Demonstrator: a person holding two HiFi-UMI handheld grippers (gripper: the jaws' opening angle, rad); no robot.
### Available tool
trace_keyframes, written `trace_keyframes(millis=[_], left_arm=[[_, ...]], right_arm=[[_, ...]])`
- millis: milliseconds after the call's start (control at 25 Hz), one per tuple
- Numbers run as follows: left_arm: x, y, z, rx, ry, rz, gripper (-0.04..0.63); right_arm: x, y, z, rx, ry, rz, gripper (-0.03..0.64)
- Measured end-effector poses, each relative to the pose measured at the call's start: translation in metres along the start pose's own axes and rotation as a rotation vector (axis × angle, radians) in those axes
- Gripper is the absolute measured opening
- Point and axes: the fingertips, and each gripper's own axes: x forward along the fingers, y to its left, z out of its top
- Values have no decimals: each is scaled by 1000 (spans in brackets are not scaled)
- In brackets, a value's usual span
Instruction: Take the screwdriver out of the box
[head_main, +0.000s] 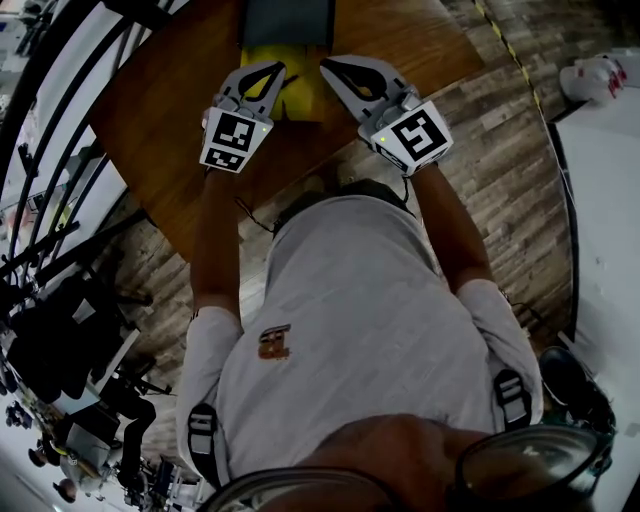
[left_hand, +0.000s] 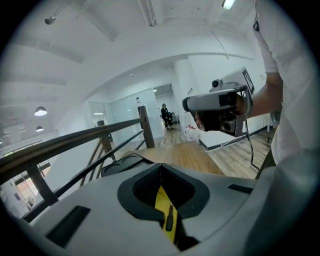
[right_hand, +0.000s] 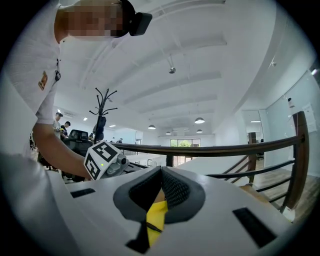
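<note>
A yellow box (head_main: 292, 88) with a dark raised lid (head_main: 288, 22) stands at the far side of the wooden table (head_main: 160, 120). My left gripper (head_main: 279, 69) sits at the box's left edge and my right gripper (head_main: 326, 66) at its right edge. Both are shut, with nothing visibly gripped. In the left gripper view the jaws (left_hand: 161, 166) meet, and below them a slim dark tool, likely the screwdriver (left_hand: 170, 218), lies on yellow (left_hand: 161, 205). The right gripper view shows its jaws (right_hand: 161, 169) closed over the yellow surface (right_hand: 156, 215).
A dark railing (head_main: 60, 150) runs along the table's left side. A white table (head_main: 610, 210) stands at the right across plank flooring (head_main: 500, 170). The near table edge lies just in front of the person's torso. A coat stand (right_hand: 102, 107) stands in the distance.
</note>
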Motion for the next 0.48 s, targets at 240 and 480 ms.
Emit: trace_keyframes(millis=[240, 480], left_arm=[[21, -2, -27, 12, 131, -64, 21], [39, -12, -42, 41, 252, -130, 21]], right_arm=[[7, -8, -13, -10, 30, 0, 32], [5, -18, -21, -11, 50, -2, 32]])
